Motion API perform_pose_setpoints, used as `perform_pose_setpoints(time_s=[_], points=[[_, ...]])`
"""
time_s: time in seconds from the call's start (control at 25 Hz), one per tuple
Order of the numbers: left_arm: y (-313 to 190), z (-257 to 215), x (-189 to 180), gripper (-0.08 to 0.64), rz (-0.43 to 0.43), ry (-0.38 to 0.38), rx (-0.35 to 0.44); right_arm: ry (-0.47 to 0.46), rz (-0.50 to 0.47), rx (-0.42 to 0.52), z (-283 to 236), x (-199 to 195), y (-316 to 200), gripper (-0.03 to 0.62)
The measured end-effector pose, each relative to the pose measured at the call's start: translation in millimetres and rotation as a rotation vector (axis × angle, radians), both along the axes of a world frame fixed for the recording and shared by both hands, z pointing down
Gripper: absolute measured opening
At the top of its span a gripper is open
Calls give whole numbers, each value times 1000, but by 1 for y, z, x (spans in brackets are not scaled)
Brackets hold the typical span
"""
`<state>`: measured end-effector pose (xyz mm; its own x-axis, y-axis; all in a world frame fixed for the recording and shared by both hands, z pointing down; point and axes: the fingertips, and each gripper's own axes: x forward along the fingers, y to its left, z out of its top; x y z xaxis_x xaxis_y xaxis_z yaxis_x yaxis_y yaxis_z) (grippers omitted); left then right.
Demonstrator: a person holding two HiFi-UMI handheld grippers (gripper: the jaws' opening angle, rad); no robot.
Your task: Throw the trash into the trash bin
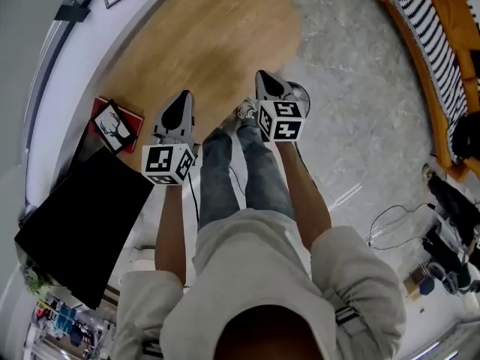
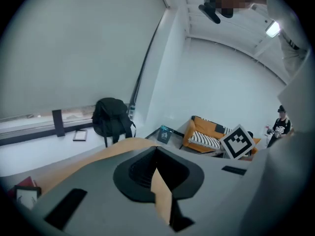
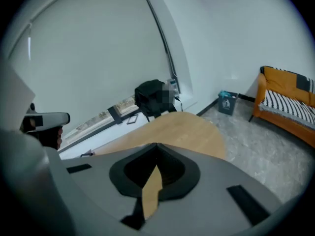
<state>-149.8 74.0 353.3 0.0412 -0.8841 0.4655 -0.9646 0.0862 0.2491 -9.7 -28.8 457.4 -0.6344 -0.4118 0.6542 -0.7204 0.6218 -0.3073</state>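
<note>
Left gripper (image 2: pixel 156 150) and right gripper (image 3: pixel 156 146): both clenched, empty. I see no trash. The small dark teal trash bin (image 3: pixel 227 103) stands by the wall, two o'clock from the oval wooden table (image 3: pixel 182 129). Risk: I go to the bin empty-handed.

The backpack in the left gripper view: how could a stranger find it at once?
Start at the big pale window and drop to its white ledge. Just beyond the wooden table's far end slumps the backpack: black, soft and bulky, unlike the flat little frame beside it.
</note>
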Motion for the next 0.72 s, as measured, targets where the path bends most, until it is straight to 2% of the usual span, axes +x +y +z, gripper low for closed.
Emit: perform_pose_setpoints(time_s=[0.2,0.4,0.56,0.72], points=[[30,-36,-50,17,-130,-35,33,-55,-125,104,-65,-60,2,28],[52,-79,-94,17,-239,-57,85,-114,-197,203,-130,-105,1,28],[56,-118,-119,17,-277,-81,145,-163,-230,300,-191,-126,-2,28],[46,-152,-135,17,-274,-107,202,-205,-236,394,-247,-137,-14,28]])
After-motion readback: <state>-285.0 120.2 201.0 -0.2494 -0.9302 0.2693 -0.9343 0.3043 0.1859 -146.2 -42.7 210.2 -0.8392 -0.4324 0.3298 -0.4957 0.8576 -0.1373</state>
